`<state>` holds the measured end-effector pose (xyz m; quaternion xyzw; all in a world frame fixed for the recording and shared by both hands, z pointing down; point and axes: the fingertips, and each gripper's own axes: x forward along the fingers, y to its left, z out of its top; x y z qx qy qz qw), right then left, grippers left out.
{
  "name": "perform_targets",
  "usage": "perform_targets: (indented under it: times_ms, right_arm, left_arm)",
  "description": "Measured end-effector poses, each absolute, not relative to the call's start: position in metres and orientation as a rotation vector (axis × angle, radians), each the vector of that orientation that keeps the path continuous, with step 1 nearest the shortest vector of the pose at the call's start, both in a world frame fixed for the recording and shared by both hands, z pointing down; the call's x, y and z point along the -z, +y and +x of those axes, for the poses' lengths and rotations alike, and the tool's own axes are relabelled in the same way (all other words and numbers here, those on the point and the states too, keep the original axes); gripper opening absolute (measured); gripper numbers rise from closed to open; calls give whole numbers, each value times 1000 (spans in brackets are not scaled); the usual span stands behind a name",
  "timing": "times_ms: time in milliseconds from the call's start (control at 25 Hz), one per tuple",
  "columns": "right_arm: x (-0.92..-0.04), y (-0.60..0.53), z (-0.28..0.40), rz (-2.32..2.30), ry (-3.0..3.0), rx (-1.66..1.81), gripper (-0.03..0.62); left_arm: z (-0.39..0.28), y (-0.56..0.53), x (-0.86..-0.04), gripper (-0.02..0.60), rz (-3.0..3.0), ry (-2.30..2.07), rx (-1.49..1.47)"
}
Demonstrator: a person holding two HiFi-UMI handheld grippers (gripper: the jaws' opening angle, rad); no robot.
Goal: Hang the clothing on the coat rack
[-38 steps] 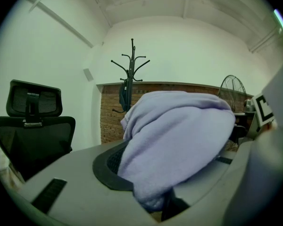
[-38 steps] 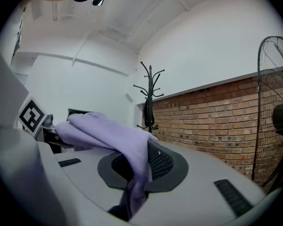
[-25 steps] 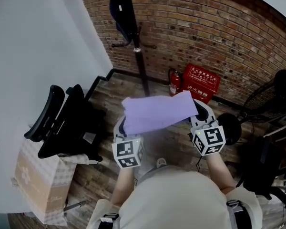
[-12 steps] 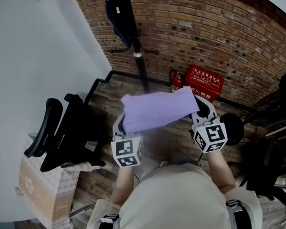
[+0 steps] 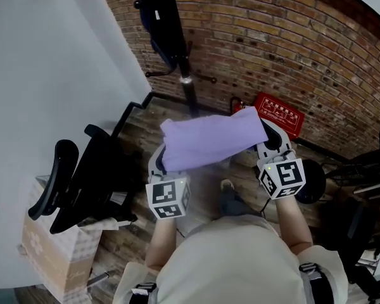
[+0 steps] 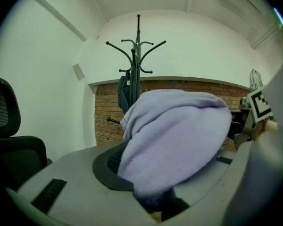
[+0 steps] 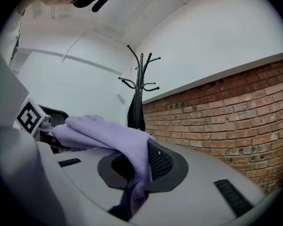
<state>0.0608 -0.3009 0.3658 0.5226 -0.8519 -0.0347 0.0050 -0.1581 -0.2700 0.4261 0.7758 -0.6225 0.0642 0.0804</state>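
Observation:
A lilac garment (image 5: 209, 142) is stretched between my two grippers at chest height. My left gripper (image 5: 163, 164) is shut on its left end, where the cloth (image 6: 174, 145) bulges over the jaws. My right gripper (image 5: 270, 141) is shut on the right end, and the cloth (image 7: 132, 149) drops down between its jaws. The black coat rack (image 5: 177, 49) stands ahead against the brick wall, a dark garment (image 5: 157, 18) hanging on it. Its hooks (image 6: 137, 46) show bare at the top in the left gripper view, and the coat rack (image 7: 140, 88) stands ahead in the right gripper view too.
A black office chair (image 5: 82, 182) and a cardboard box (image 5: 47, 252) stand at my left by the white wall. A red fire-equipment box (image 5: 278, 114) sits on the floor against the brick wall (image 5: 291, 49). Dark stands and a fan base (image 5: 310, 179) are at the right.
The coat rack and the brick wall have come closer and lower in the head view as I step toward them. The garment stays held between both grippers.

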Motion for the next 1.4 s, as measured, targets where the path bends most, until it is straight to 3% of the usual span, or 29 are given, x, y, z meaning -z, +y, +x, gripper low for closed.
perform_targets:
  times_ms: [880,1400]
  right_arm:
    - [-310,-500,51,1426,-2843,218,21]
    - [-371,-584,22,1277,-2768,119,21]
  left_arm:
    - [-152,-429,-382,137,2234,-2043,-218]
    - [-177,-479,-434,137,2024,-2131,-415]
